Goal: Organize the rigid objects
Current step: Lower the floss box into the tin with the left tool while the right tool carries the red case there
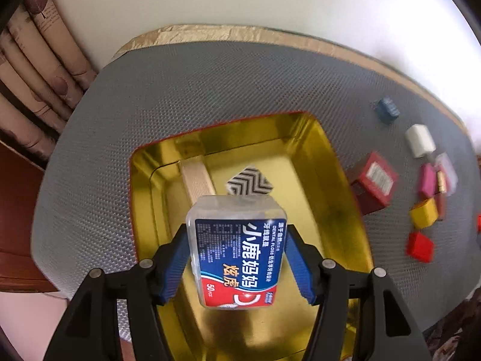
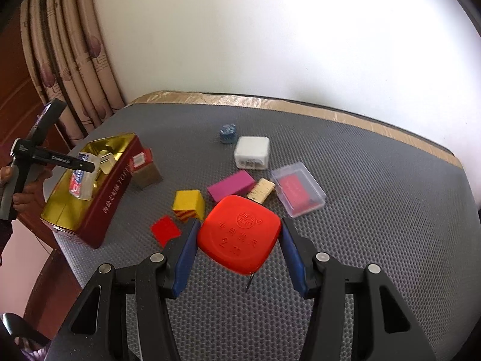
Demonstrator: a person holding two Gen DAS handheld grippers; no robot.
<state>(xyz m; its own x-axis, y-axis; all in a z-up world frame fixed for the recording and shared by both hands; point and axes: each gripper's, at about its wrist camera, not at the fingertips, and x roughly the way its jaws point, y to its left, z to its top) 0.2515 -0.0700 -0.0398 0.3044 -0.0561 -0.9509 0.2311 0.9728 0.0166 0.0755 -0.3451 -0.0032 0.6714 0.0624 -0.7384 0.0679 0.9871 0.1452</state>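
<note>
My left gripper [image 1: 236,228] is shut on a clear dental floss box [image 1: 237,249] with a blue and red label, its blue pads against the box's two sides. It hangs over the open gold-lined tin [image 1: 315,150], which holds a beige block [image 1: 197,177] and a black-and-white zigzag block [image 1: 251,182]. In the right wrist view the tin [image 2: 102,210] shows its red outer wall at the left, with the left gripper [image 2: 90,167] over it. My right gripper [image 2: 239,225] is shut on a red square tape measure [image 2: 240,234], held just above the grey mat.
Loose on the mat [image 2: 360,225] are a blue piece [image 2: 227,132], a white box [image 2: 252,152], a magenta block [image 2: 231,185], a ruler-marked wooden block [image 2: 261,191], a clear case [image 2: 299,188], a yellow block [image 2: 188,204] and a red tile [image 2: 165,228]. A red-brown box [image 2: 144,168] stands by the tin. Curtain left, wall behind.
</note>
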